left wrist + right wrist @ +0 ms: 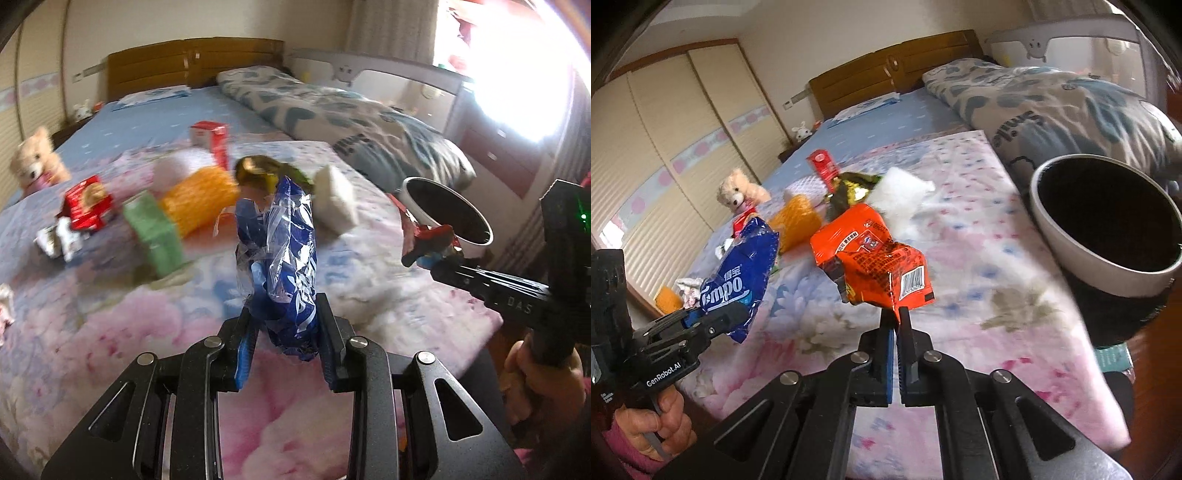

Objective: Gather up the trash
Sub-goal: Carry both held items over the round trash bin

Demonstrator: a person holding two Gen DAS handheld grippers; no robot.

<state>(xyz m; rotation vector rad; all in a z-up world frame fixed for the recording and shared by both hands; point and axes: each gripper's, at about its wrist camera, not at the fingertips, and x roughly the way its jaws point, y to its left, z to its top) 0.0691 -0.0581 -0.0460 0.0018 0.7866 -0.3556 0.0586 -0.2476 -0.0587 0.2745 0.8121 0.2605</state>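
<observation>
1. Left hand-held gripper (284, 332): jaws closed onto a crumpled blue wrapper (282, 266), held upright above the near part of the bed (92, 325).
2. Right hand-held gripper (894, 317): jaws nearly together, pinching the corner of an orange snack packet (871, 266), lifted clear of the quilt.
3. Waste bin (1104, 225): white rim, dark inside, standing at the right edge of the bed, close to the right gripper.
4. Step in hand, by judgement: both pieces are picked and in transit; the next move calls for carrying each over the bin mouth and opening the jaws above it, the right one first since it is nearer.
5. Remaining trash, farther up the bed: green box (155, 232), red packet (86, 203), yellow mesh sleeve (199, 195), white foam block (338, 199), gold wrapper (256, 170), red carton (210, 136).
6. Not trash, by judgement: teddy bear (35, 158), far left.
7. View differences: only the right wrist shows the blue wrapper's printed face and the bin's depth; only the left wrist shows the green box.
</observation>
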